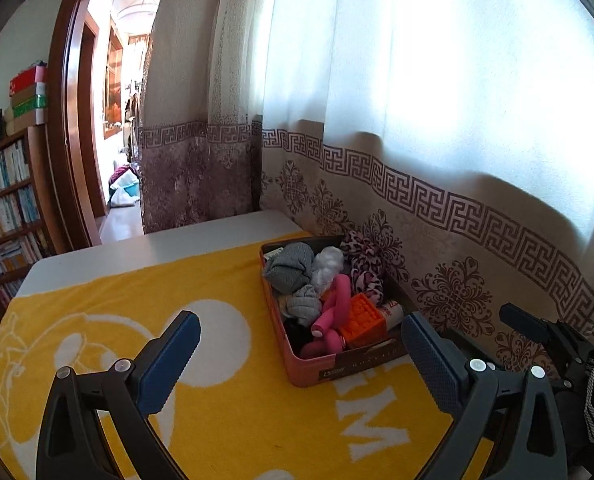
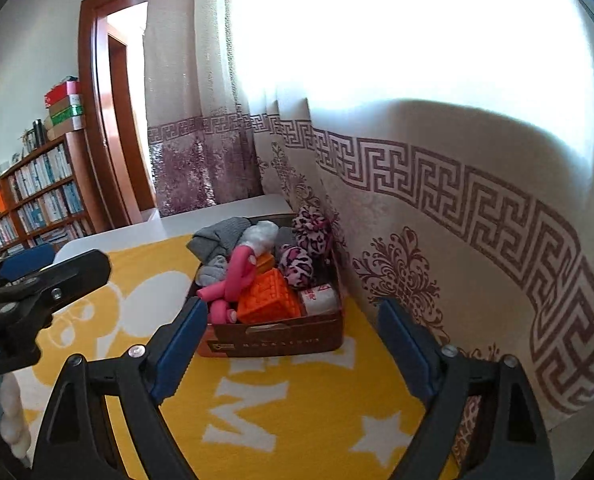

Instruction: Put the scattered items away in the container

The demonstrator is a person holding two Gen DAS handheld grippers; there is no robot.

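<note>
Box [image 2: 273,340] long axis toward curtain corner

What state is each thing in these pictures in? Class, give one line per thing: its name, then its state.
left gripper: open, nothing between its fingers
right gripper: open, nothing between its fingers
box: open-topped, full, resting on the towel
grey socks: bundled, in the box
pink curlers: piled in the box
orange block: tilted, in the box
yellow towel: spread flat
door: open
</note>
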